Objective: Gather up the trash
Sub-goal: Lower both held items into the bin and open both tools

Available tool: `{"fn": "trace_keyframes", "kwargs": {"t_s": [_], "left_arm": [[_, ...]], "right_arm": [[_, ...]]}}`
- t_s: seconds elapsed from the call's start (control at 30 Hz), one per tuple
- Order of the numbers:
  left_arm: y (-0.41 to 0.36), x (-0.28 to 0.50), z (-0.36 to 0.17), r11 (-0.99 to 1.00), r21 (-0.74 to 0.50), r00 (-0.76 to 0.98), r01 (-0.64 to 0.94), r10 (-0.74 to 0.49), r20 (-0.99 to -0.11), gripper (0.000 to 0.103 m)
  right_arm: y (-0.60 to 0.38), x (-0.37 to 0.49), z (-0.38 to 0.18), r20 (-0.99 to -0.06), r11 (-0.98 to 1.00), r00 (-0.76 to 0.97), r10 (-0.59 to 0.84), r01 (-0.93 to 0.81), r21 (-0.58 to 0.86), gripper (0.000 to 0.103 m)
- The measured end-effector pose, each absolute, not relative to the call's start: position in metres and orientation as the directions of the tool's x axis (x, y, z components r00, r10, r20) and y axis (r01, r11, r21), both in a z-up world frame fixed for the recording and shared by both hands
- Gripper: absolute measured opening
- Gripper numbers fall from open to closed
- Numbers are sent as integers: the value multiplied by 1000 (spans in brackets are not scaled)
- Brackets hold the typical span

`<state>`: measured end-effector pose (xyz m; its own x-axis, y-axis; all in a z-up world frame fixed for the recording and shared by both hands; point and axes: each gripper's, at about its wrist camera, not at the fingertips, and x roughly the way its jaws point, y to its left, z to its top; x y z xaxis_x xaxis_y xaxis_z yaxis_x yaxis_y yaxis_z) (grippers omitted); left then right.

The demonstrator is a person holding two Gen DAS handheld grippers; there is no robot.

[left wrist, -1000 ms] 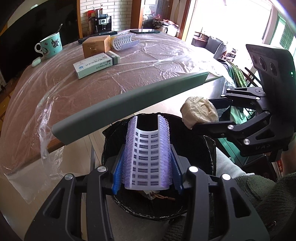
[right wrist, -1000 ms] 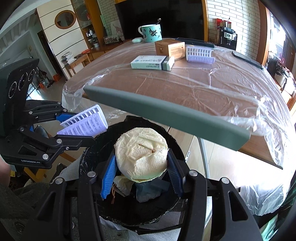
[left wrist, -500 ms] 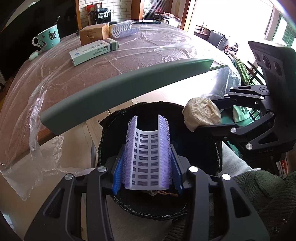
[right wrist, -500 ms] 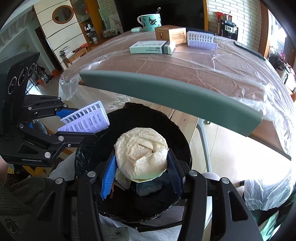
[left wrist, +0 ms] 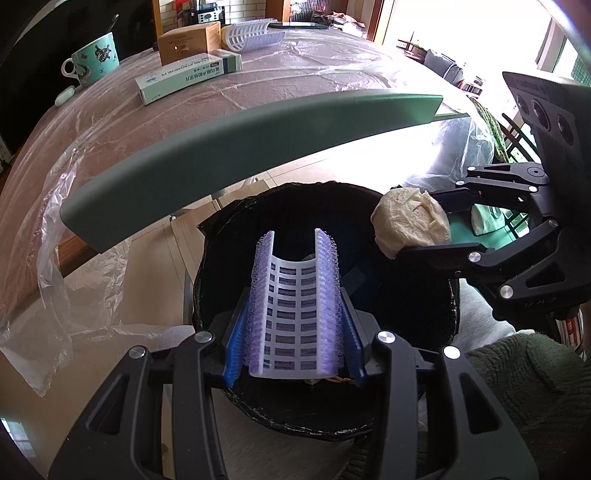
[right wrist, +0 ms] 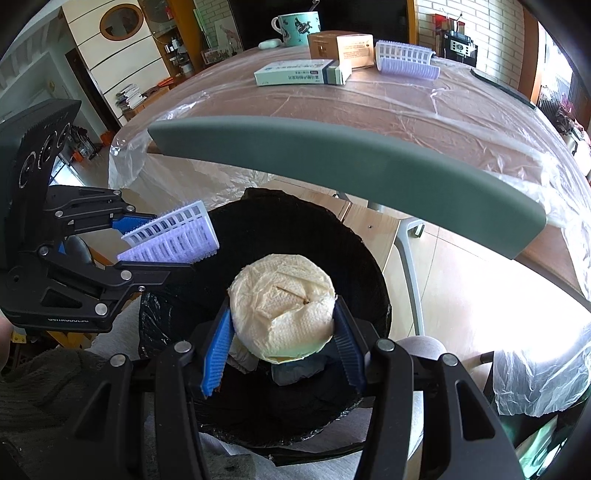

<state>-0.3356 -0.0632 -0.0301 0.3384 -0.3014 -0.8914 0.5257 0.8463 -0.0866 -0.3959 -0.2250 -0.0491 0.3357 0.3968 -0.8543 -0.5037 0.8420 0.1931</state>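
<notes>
My left gripper [left wrist: 295, 332] is shut on a curved white and purple plastic tray [left wrist: 295, 306] and holds it over the black-lined trash bin [left wrist: 406, 413]. It also shows in the right wrist view [right wrist: 173, 236]. My right gripper [right wrist: 282, 347] is shut on a crumpled cream paper wad [right wrist: 284, 314] and holds it over the same bin [right wrist: 243, 413]. The wad also shows in the left wrist view [left wrist: 410, 221] at the bin's right rim. Trash lies at the bin's bottom [right wrist: 299, 373].
A grey-green chair back [left wrist: 221, 136] arches over the bin. Behind it a table under clear plastic sheet [left wrist: 295, 74] holds a medicine box [left wrist: 188, 75], a brown box [left wrist: 188, 40], another plastic tray [left wrist: 255, 33] and a teal mug [left wrist: 92, 57].
Both grippers have sunk lower and closer to the bin, still holding their items. The table has receded upward in both views.
</notes>
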Motion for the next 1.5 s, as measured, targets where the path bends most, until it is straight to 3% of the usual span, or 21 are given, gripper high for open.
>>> {"fn": "trace_keyframes", "kwargs": {"t_s": [1.03,1.5], "left_arm": [[-84,-326,-62,851,-37,307,524,-229,-924,45],[-85,-324,-67,837,-71,284,543,-262,-922,47]], "right_arm": [[-217,-381,-78,-891,867,311,332,-473,157,51],[-219,-383,-85,-897,872,305,319,-466,152,52]]}}
